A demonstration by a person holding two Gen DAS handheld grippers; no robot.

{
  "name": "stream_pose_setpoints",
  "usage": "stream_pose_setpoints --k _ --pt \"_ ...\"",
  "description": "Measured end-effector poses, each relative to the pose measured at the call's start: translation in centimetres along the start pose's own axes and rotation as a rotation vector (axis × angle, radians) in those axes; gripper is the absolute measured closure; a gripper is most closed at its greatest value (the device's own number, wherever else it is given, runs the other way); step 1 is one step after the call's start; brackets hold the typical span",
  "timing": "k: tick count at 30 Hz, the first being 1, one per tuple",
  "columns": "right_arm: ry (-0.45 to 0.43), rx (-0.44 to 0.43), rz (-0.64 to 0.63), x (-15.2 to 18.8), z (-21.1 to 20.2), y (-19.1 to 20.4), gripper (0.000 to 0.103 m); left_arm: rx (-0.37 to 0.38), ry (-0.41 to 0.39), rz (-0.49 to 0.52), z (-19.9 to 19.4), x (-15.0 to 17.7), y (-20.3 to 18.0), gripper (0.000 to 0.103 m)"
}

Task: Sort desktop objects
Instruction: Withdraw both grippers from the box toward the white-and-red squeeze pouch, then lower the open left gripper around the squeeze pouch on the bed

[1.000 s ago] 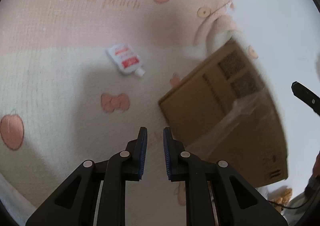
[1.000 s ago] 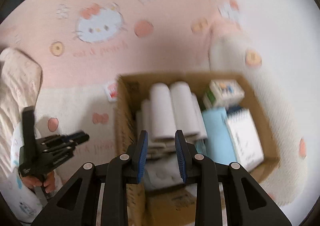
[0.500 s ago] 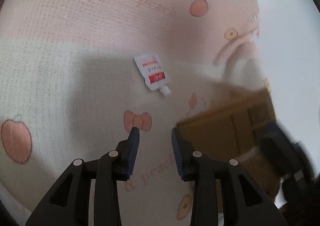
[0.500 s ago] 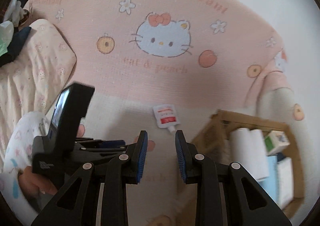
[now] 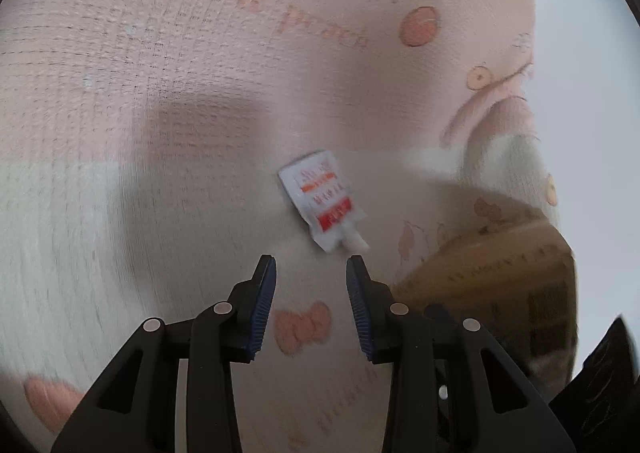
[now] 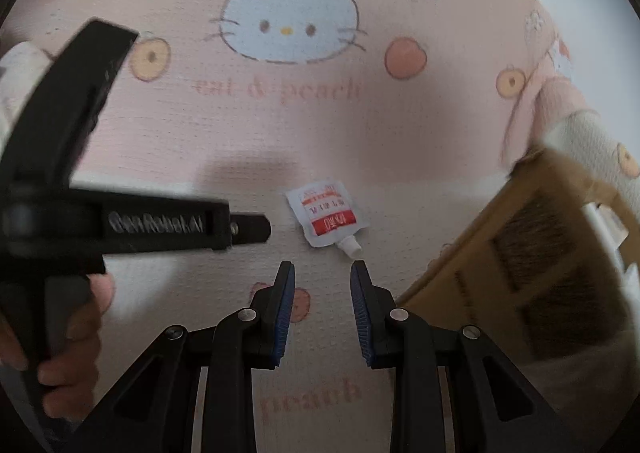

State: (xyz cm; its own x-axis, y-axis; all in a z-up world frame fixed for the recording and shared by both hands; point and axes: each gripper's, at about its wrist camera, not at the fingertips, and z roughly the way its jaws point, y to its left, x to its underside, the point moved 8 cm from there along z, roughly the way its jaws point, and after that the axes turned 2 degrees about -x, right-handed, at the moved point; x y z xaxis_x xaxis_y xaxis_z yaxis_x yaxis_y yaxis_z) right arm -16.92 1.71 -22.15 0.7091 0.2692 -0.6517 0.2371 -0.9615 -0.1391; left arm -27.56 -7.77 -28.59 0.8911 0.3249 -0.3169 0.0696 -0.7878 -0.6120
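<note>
A small white sachet with red print and a spout lies flat on the pink and cream blanket. In the left wrist view my left gripper hovers just short of the sachet's spout end. Its jaws are opening and nothing is between them. In the right wrist view the same sachet lies just beyond my right gripper, whose fingers stand a little apart and empty. The left gripper, held by a hand, points at the sachet from the left.
An open cardboard box stands at the right of both views, also seen as the box behind my left gripper's right finger. The blanket carries a cat face, peaches and bows. White wall lies beyond its right edge.
Both grippers have swung left off the cardboard box and come down toward the sachet, which now lies close ahead of each. My left gripper's jaws have spread wider. The right jaws look unchanged.
</note>
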Motion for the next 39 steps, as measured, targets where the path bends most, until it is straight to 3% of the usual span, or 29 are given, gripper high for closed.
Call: stream_pose_setpoints --k 5,9,13,16,21,24,30,35,39 --pt "0.015 0.002 0.081 0.1 3.3 -0.2 0.078 0.025 0.01 -0.015 2.1 -3.4 1.7 0.063" --pt "0.014 0.1 0.166 -0.1 5.3 -1.4 0.078 0.104 0.033 -0.057 3.7 -5.3 2.2 0.063" --pt "0.021 0.104 0.315 0.2 6.7 -2.6 0.078 0.122 0.061 -0.018 5.0 -6.2 2.0 0.063" --pt "-0.024 0.118 0.366 -0.2 7.1 -3.0 0.078 0.108 0.073 0.049 6.3 -6.4 1.7 0.063" --pt "-0.086 0.169 0.436 -1.2 7.0 -3.7 0.078 0.175 0.092 0.001 6.8 -7.1 1.5 0.063" --pt "-0.071 0.186 0.468 -1.1 7.8 -4.0 0.078 0.209 0.091 0.003 6.8 -7.2 1.1 0.063" --pt "-0.003 0.123 0.615 -0.4 9.5 -4.7 0.078 0.159 0.102 0.075 7.4 -6.1 0.3 0.063" --pt "0.02 0.139 0.623 0.4 9.0 -4.5 0.078 0.106 0.112 0.136 7.4 -5.6 -0.3 0.064" --pt "0.027 0.104 0.555 0.8 8.6 -3.9 0.078 0.086 0.115 0.141 6.4 -5.2 -0.2 0.064"
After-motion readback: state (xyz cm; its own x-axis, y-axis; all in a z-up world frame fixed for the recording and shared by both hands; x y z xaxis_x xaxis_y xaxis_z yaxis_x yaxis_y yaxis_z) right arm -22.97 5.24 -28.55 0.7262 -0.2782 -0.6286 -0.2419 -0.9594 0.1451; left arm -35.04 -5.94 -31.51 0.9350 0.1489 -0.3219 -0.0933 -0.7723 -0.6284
